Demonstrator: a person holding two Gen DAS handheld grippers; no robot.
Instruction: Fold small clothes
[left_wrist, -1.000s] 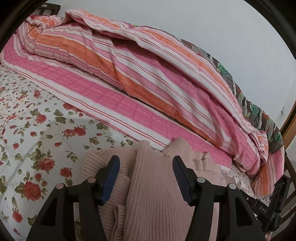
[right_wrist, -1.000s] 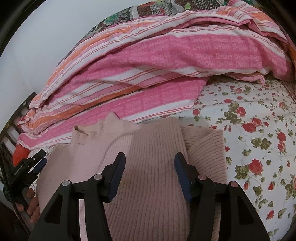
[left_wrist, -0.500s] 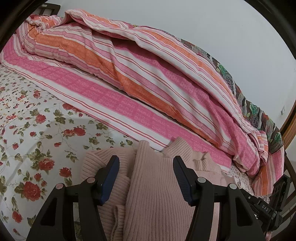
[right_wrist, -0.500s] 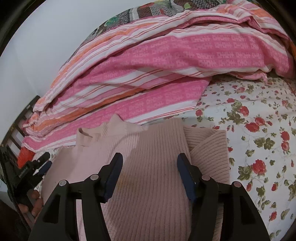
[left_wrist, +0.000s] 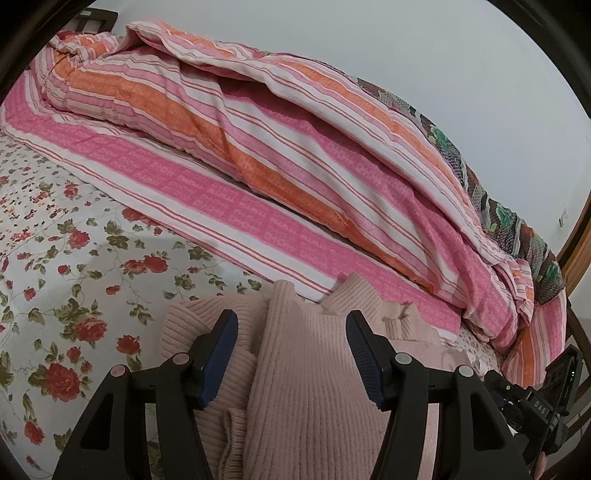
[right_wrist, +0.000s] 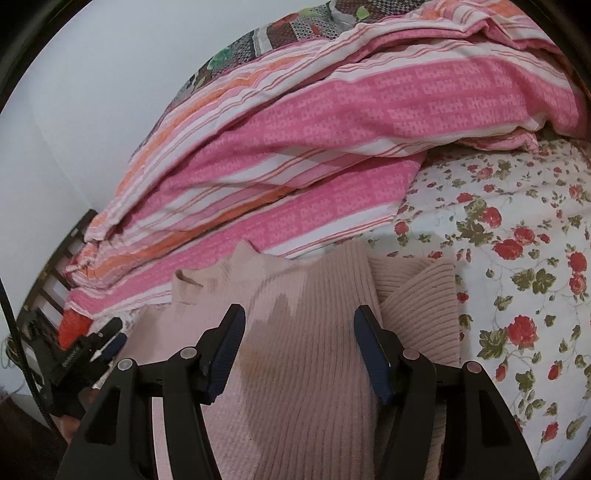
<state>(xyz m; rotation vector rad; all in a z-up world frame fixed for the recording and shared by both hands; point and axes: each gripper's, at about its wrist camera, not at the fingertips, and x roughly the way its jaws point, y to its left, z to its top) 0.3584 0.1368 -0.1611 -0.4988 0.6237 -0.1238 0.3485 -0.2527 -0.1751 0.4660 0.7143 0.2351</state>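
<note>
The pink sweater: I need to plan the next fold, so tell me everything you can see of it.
The pink sweater is a pale, ribbed knit lying partly folded on the floral bedsheet. A sleeve is folded across its body; its collar lies by the striped quilt. No pad presses it.

Between and below the jaws lay a pale pink ribbed-knit sweater, on a white bed sheet printed with red roses and olive-green leaves. Beyond the jaws, the quilt was striped in hot pink, orange, soft pink and white. Behind it showed a blanket patterned in brown, green and grey patchwork, against a plain grey-white wall.
</note>
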